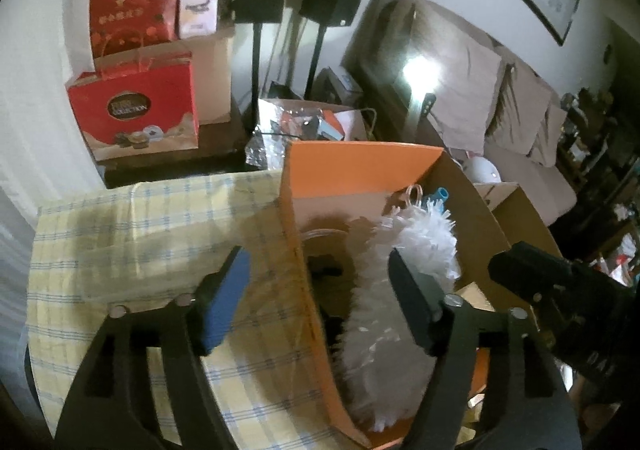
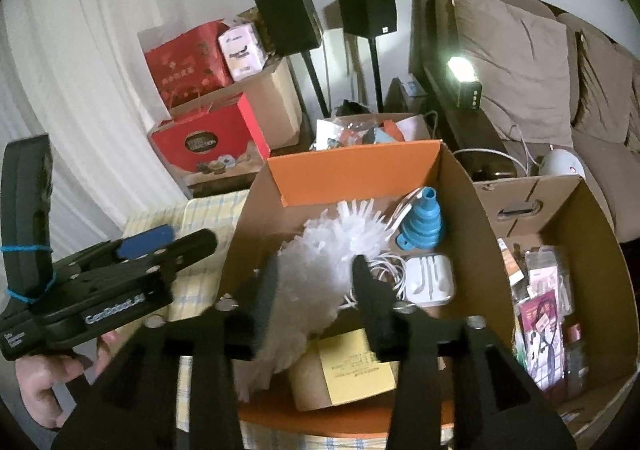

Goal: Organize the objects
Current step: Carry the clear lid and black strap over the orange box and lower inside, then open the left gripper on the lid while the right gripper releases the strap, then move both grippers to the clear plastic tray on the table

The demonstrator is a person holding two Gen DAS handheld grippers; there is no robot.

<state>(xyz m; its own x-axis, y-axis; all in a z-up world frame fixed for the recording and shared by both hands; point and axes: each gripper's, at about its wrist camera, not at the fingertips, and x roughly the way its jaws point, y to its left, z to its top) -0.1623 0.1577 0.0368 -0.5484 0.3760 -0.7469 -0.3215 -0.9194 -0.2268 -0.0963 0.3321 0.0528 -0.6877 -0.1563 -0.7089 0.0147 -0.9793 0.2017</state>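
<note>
Risk first: the white fluffy duster (image 2: 320,266) lies long and slanted in the orange-lined cardboard box (image 2: 352,169), with its lower end rising toward the box's near edge. It looks light and springy, so it may ride up over that edge and tip out onto the counter (image 1: 140,217), which wears a yellow checked cloth. The right tool (image 2: 316,298) stands astride the duster's body; if it pulls away at an angle, its pads could catch the fibres and drag the duster back out. The left tool (image 1: 320,298) straddles the box's orange left wall, so a careless pull could tug that wall and shift the box toward the counter's edge.

Left tool: jaws wide apart, one blue-padded finger (image 1: 224,298) outside the box over the cloth, the other inside beside the duster. It grips nothing; whether the inner finger brushes the fibres cannot be told.

Right tool: jaws partly open, with the duster between them. The pads look clear of the fluff or barely grazing it, so it does not seem held.

Inside the box, toward its far right corner, sit a blue collapsible funnel (image 2: 420,221) and a white earphone case (image 2: 430,278) with white cable. A yellow-labelled packet (image 2: 352,366) lies near the front edge.
</note>
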